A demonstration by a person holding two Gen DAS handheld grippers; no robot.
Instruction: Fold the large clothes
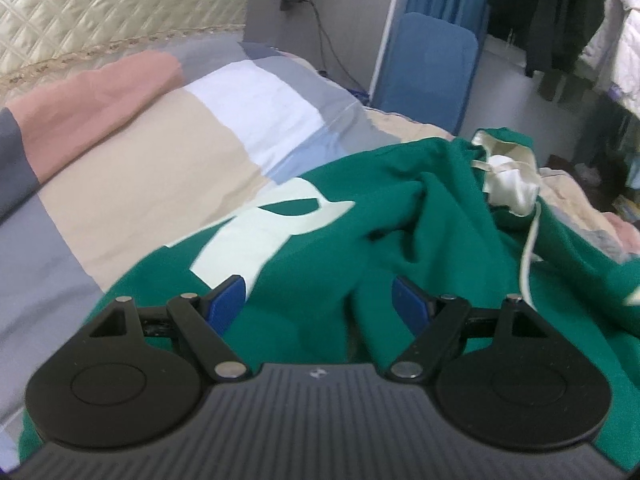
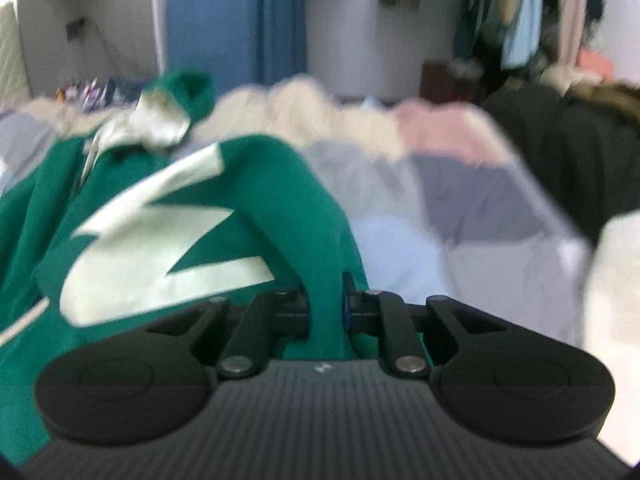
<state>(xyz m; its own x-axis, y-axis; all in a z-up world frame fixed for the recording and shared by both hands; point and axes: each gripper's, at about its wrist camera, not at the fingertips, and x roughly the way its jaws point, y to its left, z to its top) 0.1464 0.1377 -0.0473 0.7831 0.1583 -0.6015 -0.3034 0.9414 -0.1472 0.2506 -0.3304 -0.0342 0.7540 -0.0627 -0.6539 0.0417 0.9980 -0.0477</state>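
A large green hoodie (image 1: pixel 360 216) with pale lettering and a white-lined hood (image 1: pixel 506 176) lies crumpled on a patchwork bed cover (image 1: pixel 140 184). My left gripper (image 1: pixel 318 300) hovers over the hoodie's green cloth with its blue pads (image 1: pixel 226 300) wide apart and nothing pinched between them. In the blurred right wrist view the same hoodie (image 2: pixel 132 248) fills the left half, and my right gripper (image 2: pixel 326 300) is shut on a raised fold of its green fabric, which stands up between the pads.
A pink pillow (image 1: pixel 96 96) lies at the head of the bed by a quilted headboard (image 1: pixel 100 4). A blue panel (image 1: pixel 428 72) stands beyond the bed. Clothes hang on a rack (image 2: pixel 540 12) and dark garments (image 2: pixel 568 152) are piled at the right.
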